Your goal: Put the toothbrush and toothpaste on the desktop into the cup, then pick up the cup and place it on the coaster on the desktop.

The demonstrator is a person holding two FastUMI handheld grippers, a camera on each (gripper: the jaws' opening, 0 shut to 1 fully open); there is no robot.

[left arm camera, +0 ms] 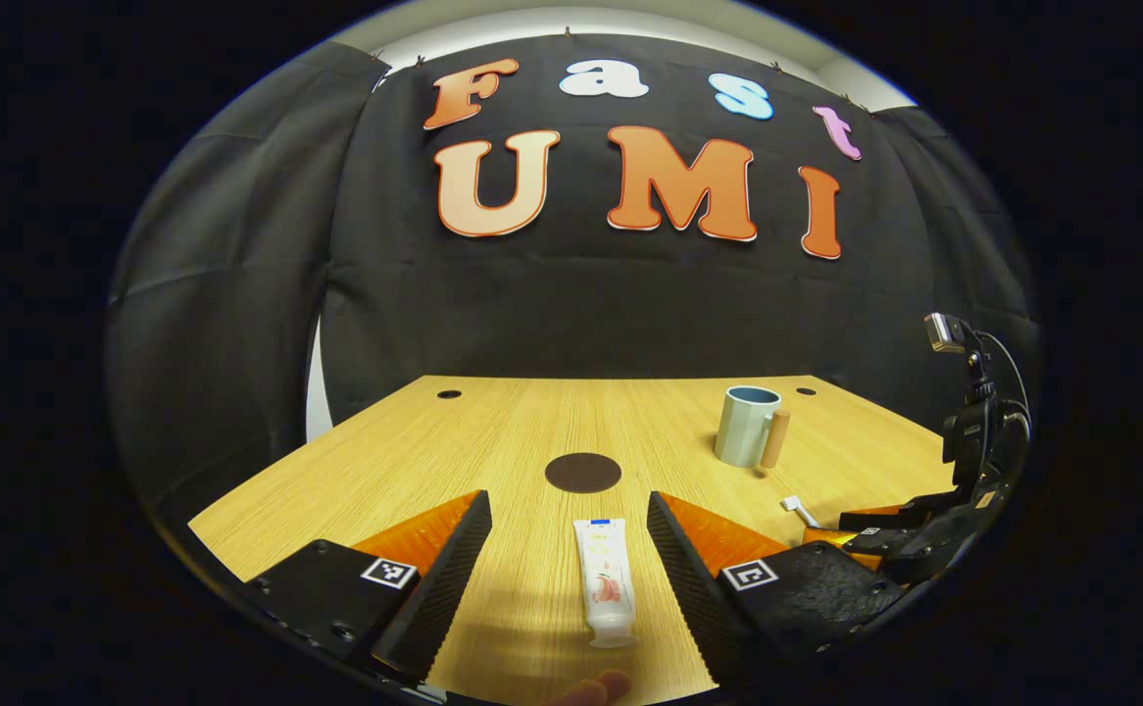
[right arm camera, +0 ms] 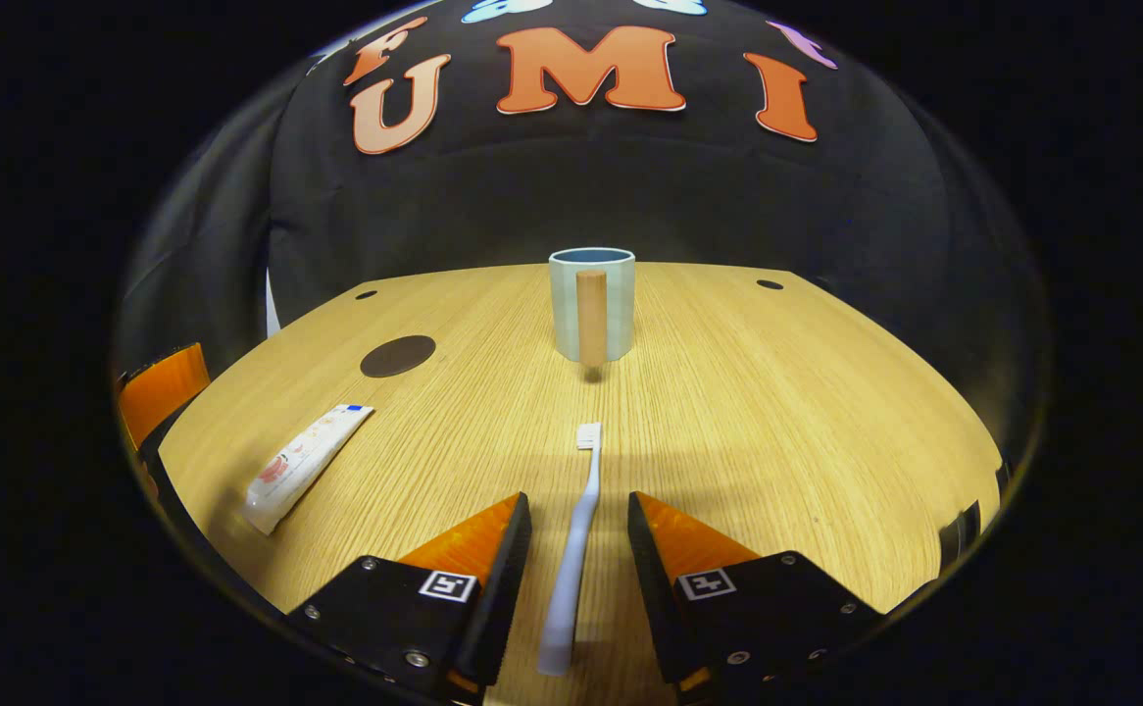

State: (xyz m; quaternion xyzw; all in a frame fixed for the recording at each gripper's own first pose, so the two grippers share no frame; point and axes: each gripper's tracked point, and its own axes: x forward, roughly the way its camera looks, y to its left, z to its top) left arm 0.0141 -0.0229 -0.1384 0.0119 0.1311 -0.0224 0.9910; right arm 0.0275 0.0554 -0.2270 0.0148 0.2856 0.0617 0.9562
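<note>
Step one, pre-grasp on both items, nothing lifted yet as far as I can judge.

Left gripper [left arm camera: 567,534]: jaws spread wide, straddling the toothpaste [left arm camera: 604,583]. Tube lies flat on the desktop [left arm camera: 415,441], cap end near me, clear gaps to both fingers. No contact.

Right gripper [right arm camera: 579,529]: jaws parted too, narrower gap, the toothbrush [right arm camera: 574,549] handle running between them, bristle head pointing far toward the cup [right arm camera: 591,304]. I read the fingers as just beside the handle, not pressing; can't fully rule out a touch lower down.

Cup stands upright far of the toothbrush, its handle facing the right gripper view. I can't see inside it. Coaster [right arm camera: 397,355] sits bare to the left of the cup, well apart from it; in the left gripper view it lies just beyond the far end of the toothpaste.

Next move, my call: close on the handle with the right, lift, tip the brush upright and drop it into the cup. Same with the left on the tube. Thin handle lying flat, so I'd want fingertips right down at the wood before closing, else it slips out. Cup mouth is narrow; go one item at a time to keep the two grippers from clashing.
</note>
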